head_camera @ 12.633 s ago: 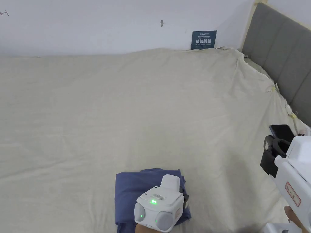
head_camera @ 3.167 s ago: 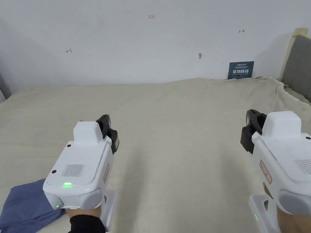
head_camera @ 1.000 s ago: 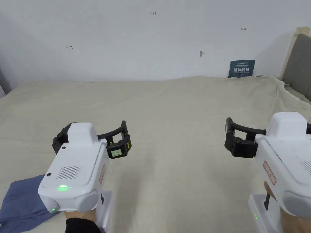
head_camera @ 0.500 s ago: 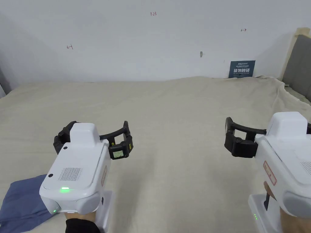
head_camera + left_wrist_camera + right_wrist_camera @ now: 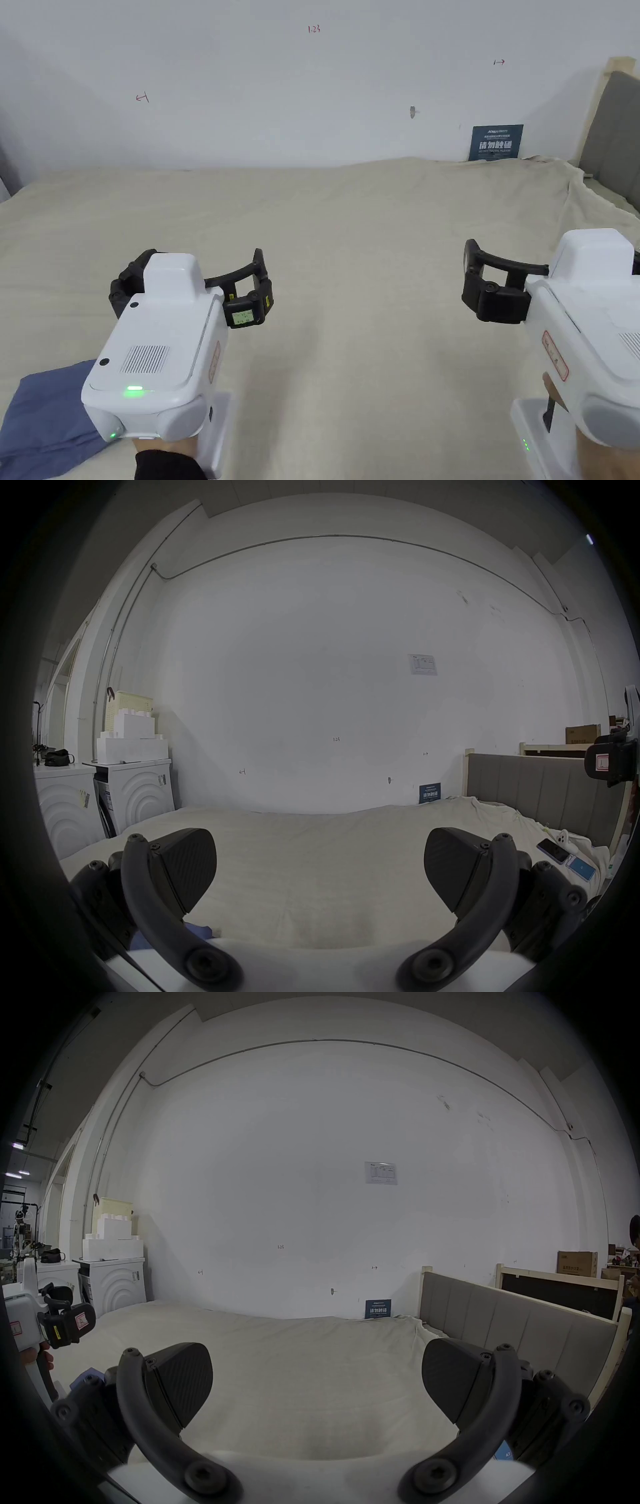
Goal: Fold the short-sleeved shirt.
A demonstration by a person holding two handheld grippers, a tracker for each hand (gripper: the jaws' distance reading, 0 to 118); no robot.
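The blue shirt [image 5: 44,419] lies folded into a small bundle on the cream bed sheet [image 5: 375,237], at the lower left of the head view. My left gripper [image 5: 187,289] hovers just right of it and above it, jaws wide apart and empty. My right gripper [image 5: 556,278] is held level over the right side of the bed, also open and empty. In the left gripper view my left gripper [image 5: 320,868] frames bare sheet, with a scrap of the blue shirt [image 5: 199,932] below its left jaw. In the right gripper view my right gripper [image 5: 317,1380] frames bare sheet too.
A grey headboard [image 5: 615,131] bounds the bed on the right. A white wall with a small blue sign [image 5: 497,142] stands at the far edge. Two phones [image 5: 554,850] lie near the headboard. White washing machines [image 5: 138,791] stand left of the bed.
Since 3.2 s ago both grippers have opened their jaws wide. Over the last second they stayed nearly still, and the folded shirt has stayed where it was.
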